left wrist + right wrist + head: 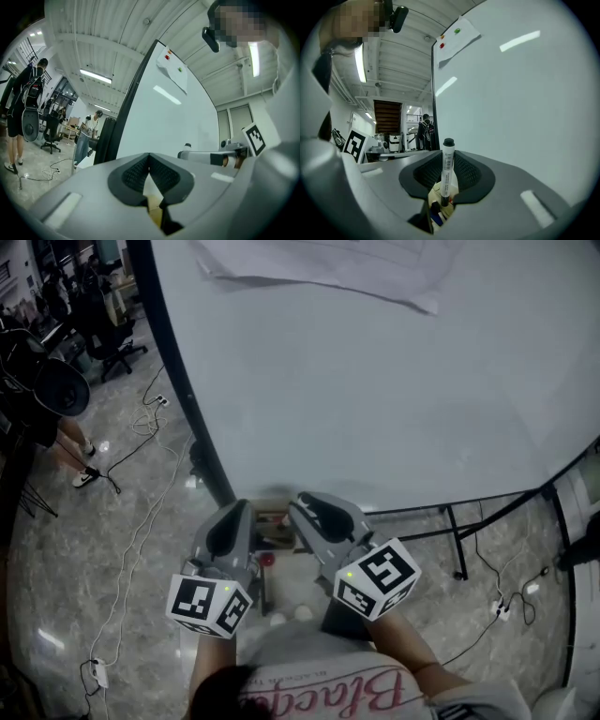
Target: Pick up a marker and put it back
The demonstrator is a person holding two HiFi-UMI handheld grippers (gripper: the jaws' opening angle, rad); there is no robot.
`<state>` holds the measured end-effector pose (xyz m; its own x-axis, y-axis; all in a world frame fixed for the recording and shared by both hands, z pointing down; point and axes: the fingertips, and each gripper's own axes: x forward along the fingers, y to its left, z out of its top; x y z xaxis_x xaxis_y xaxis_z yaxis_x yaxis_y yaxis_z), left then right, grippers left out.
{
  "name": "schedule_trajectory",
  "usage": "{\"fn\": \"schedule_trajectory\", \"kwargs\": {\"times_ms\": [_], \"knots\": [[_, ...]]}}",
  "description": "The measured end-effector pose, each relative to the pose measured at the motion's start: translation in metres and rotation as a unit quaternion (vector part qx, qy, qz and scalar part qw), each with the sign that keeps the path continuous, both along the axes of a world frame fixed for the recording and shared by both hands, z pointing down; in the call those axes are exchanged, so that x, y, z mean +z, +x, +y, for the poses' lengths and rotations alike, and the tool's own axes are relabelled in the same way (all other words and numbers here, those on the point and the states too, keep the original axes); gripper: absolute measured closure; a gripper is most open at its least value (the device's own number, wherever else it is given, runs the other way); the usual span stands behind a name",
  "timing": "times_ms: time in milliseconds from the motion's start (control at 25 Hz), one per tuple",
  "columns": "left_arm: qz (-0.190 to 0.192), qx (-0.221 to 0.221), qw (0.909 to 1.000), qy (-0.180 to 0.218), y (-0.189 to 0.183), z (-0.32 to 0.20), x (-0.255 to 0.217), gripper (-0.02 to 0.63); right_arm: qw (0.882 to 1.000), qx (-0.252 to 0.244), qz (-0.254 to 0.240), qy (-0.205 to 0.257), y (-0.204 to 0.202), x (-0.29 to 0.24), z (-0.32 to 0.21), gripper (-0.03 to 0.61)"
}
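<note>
As I stand at the whiteboard [375, 381], my right gripper [447, 157] is clamped on a marker [447, 171], pinching it near its lower end between the two dark pads. The marker stands upright between the jaws, its dark upper end poking up past their tips, close in front of the board. My left gripper [149, 159], just beside the right one, has its jaws pressed together with nothing between them.
</note>
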<state>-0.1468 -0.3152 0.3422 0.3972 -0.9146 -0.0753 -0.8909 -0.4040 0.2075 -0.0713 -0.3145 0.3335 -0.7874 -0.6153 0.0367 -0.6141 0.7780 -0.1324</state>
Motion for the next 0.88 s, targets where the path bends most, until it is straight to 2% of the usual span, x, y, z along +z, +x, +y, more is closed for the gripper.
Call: {"fn": "schedule_trajectory", "kwargs": {"times_ms": [240, 600, 880], "knots": [[0.000, 0.001, 0.9999, 0.017, 0.005, 0.002, -0.011, 0.615, 1.000, 0.009, -0.020, 0.017, 0.014, -0.018, 0.004, 0.502], [0.009, -0.003, 0.9997, 0.022, 0.000, 0.001, -0.016, 0.615, 1.000, 0.008, -0.013, 0.019, 0.013, -0.020, 0.006, 0.503], [0.015, -0.010, 0.9997, 0.014, -0.010, 0.004, -0.012, 0.615, 1.000, 0.005, 0.012, -0.020, 0.001, 0.014, -0.001, 0.502]]}}
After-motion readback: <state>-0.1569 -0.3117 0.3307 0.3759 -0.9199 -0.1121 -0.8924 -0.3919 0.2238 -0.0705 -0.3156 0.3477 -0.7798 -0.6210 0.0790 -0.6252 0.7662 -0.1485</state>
